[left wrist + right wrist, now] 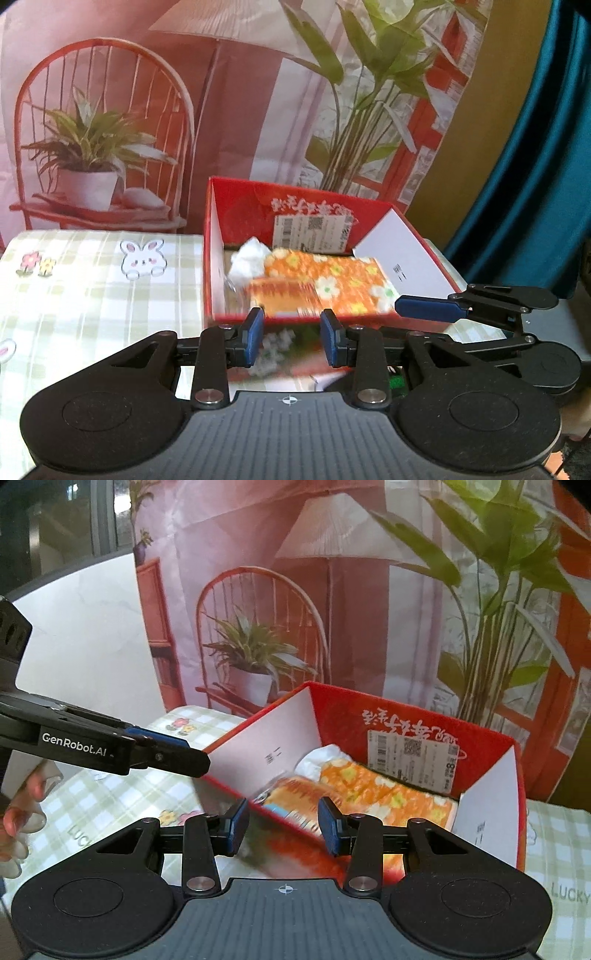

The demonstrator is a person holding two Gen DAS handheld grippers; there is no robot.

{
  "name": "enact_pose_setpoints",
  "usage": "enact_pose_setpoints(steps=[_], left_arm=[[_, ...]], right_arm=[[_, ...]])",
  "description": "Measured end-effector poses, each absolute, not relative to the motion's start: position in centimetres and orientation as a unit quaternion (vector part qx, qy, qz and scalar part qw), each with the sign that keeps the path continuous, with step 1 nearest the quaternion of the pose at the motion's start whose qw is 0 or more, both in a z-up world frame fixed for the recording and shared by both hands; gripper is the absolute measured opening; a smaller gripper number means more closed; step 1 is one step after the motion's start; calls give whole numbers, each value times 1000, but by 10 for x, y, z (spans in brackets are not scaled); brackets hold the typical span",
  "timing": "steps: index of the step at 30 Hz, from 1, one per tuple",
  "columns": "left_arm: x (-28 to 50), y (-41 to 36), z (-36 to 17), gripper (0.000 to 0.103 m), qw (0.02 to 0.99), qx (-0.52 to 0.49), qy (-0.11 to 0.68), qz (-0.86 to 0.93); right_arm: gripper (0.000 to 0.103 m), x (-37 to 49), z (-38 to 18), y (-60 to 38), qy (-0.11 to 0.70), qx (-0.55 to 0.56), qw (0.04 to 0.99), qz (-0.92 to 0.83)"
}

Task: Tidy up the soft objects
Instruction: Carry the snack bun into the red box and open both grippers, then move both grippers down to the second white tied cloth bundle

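Both the left gripper (291,338) and the right gripper (282,827) are held with jaws apart and nothing between them, just in front of the red box (212,236). An orange flowered cloth (332,275) and a white wad (249,260) are seen lying inside the box. Packing seems nearly done; any remaining soft item must next be found, though none is visible on the checked tablecloth (74,291).
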State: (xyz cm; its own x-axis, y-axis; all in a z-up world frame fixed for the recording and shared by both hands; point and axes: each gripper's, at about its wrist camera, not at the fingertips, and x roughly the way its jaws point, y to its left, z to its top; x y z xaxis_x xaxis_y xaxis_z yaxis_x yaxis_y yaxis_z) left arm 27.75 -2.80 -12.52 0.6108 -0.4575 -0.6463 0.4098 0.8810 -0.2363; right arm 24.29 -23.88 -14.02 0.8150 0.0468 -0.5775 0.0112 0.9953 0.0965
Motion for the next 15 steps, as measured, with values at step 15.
enact_pose_setpoints(steps=[15], left_arm=[[199,-14,-160,41,880,-60,404,-243]], right_arm=[[39,161,-153,-206,320,66,945,24]])
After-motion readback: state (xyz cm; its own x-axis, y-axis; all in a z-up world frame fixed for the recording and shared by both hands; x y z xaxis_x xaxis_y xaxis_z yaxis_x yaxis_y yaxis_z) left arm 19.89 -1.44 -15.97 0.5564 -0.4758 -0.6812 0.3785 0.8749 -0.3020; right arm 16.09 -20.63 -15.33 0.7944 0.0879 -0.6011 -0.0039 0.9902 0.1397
